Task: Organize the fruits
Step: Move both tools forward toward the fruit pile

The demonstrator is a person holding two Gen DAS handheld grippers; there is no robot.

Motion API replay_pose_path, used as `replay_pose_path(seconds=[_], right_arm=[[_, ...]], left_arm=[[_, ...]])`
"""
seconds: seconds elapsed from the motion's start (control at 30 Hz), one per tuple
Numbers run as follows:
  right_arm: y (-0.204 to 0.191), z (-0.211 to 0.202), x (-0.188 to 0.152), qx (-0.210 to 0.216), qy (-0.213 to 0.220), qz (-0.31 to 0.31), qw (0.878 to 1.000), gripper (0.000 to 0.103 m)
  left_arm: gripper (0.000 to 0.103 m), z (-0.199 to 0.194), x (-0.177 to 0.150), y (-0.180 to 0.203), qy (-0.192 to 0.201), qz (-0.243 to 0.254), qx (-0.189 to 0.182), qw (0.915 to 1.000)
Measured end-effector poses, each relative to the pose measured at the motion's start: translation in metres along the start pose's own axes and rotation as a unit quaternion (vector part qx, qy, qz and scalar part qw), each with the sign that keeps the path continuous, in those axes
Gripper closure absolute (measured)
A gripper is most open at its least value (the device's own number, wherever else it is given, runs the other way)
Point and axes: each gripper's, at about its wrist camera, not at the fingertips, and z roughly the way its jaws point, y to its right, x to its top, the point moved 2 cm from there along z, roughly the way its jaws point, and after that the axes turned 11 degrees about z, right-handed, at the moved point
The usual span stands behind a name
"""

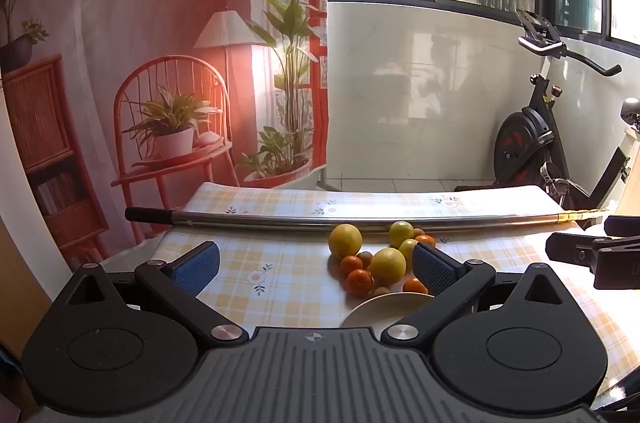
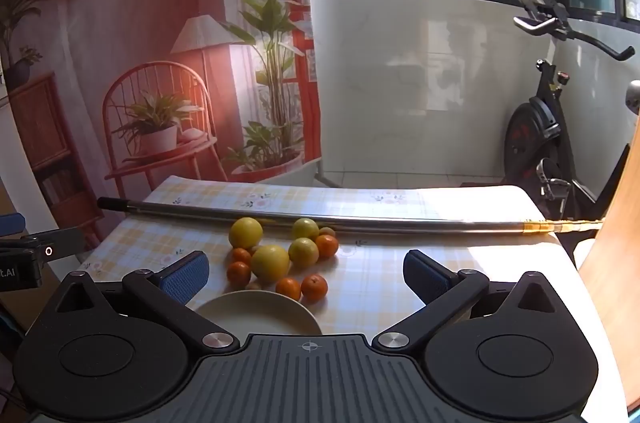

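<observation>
Fruits (image 2: 276,259) cluster beyond the plate (image 2: 260,315) (round, no axis); each hand-held gripper (image 1: 316,267) (image 2: 306,275) spread.

Checked-cloth table (image 2: 380,287): white plate (image 2: 260,311) near edge, fruit cluster (image 2: 280,255) beyond, metal pole (image 2: 320,217) across.

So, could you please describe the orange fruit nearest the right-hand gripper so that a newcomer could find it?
Start at the metal pole lying across the checked table, then come forward past the fruit pile to the white bowl. Two oranges sit behind its rim; yours is the right-hand orange, at the pile's outer edge.
</observation>
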Motion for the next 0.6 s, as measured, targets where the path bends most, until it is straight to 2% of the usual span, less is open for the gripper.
replay_pose_path(seconds=[0.6], right_arm=[[0.0002, -0.0001, 0.0010, 0.000, 0.001, -0.001, 1.000, 0.000]], left_arm=[[0.000, 0.0000, 0.0008, 0.0000, -0.001, 0.000, 0.001, 1.0000]])
